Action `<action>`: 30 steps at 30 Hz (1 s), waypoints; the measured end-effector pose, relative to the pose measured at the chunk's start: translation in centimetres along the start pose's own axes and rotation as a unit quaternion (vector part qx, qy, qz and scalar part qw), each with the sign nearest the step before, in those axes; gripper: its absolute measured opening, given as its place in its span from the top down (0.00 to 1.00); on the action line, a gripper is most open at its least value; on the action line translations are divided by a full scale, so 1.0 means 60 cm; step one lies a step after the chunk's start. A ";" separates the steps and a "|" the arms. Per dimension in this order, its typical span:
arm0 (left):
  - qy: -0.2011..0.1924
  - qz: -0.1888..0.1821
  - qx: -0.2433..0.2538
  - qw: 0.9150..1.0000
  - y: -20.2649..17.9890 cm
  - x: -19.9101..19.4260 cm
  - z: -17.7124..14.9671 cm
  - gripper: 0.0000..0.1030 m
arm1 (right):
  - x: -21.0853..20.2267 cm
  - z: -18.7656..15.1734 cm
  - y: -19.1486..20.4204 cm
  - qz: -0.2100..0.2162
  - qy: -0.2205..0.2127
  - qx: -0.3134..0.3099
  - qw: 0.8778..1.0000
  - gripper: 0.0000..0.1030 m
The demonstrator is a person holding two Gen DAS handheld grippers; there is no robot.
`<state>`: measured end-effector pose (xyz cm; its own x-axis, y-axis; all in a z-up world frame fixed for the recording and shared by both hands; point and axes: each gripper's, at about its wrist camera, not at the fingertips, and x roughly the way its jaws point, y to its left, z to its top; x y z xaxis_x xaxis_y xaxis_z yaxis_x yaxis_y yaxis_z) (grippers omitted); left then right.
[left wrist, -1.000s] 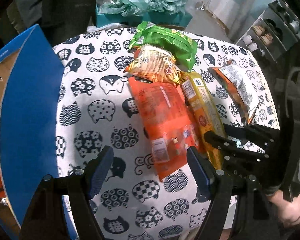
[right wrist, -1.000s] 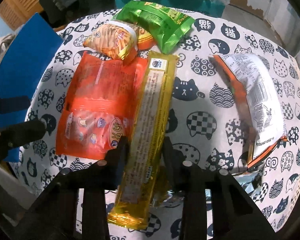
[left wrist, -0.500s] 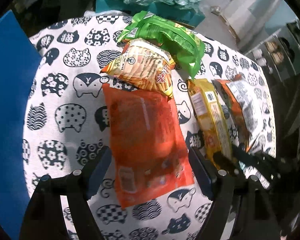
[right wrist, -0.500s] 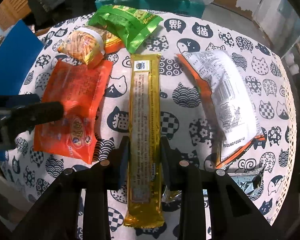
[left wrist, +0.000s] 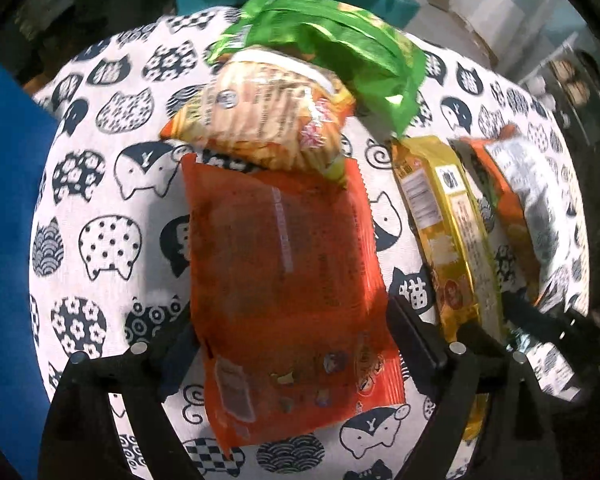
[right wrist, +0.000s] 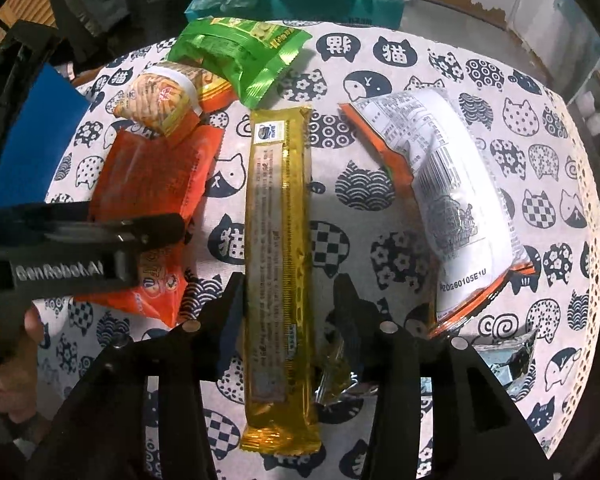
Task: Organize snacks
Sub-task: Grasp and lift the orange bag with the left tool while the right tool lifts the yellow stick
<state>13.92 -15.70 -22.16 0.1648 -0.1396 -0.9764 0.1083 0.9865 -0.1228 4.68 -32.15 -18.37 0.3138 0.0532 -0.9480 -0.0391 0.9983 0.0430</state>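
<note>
On the cat-print counter the snacks lie side by side. Left tongs are spreading wide, straddling the orange bag's near end, pads apart from it as far as shows. Right tongs are opening around the gold bar, no longer pinching it. At the bar's 3 o'clock lies a white bag; at 11 o'clock a green bag and a cracker bag.

left gripper jaws opening astride the orange packet.
</note>
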 end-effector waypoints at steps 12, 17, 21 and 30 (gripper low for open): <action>-0.032 -0.007 0.053 0.998 -0.014 -0.025 -0.018 0.66 | 0.029 0.016 0.013 -0.018 -0.001 -0.012 1.000 0.48; -0.029 -0.032 0.049 0.998 0.012 -0.039 -0.031 0.72 | 0.043 0.011 0.032 -0.026 0.004 -0.035 0.999 0.68; -0.035 -0.034 0.055 0.997 0.025 -0.053 -0.041 0.72 | 0.034 0.009 0.041 -0.031 -0.001 -0.040 0.999 0.69; -0.055 -0.033 0.073 0.995 0.033 -0.100 -0.062 0.72 | -0.019 0.007 0.050 -0.014 -0.017 -0.021 1.000 0.69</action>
<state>9.49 -12.62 -17.23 0.2582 -0.2197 -0.9408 0.2626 0.9531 -0.1505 4.60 -29.22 -17.01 0.3472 0.0271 -0.9374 -0.0692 0.9976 0.0032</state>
